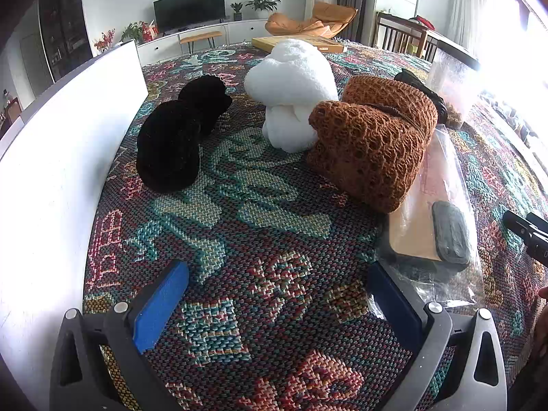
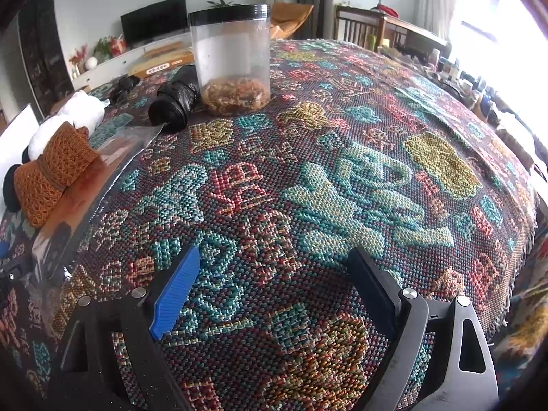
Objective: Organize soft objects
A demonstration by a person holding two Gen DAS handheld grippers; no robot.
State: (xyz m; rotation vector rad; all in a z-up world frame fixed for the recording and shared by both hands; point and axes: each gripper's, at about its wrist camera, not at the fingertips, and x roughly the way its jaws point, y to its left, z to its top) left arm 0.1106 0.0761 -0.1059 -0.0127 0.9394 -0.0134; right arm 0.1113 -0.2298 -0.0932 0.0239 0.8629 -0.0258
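Observation:
Three rolled soft bundles sit on the patterned woven cloth [image 1: 267, 239]: a black one [image 1: 174, 140] at the left, a white fluffy one [image 1: 291, 92] in the middle, and a brown knitted one [image 1: 373, 144] at the right, touching the white. My left gripper [image 1: 277, 294] is open above bare cloth, well short of them. The right wrist view shows the brown bundle [image 2: 51, 178] and white bundle [image 2: 68, 120] at the far left. My right gripper [image 2: 274, 284] is open with nothing between its fingers.
A white board [image 1: 68, 157] stands along the left edge. A wooden board in clear plastic wrap [image 1: 431, 219] lies right of the brown bundle. A clear jar with a black lid [image 2: 233, 58] and a black bag roll [image 2: 174, 102] sit farther back. The cloth's fringed edge [image 2: 520, 263] drops off at the right.

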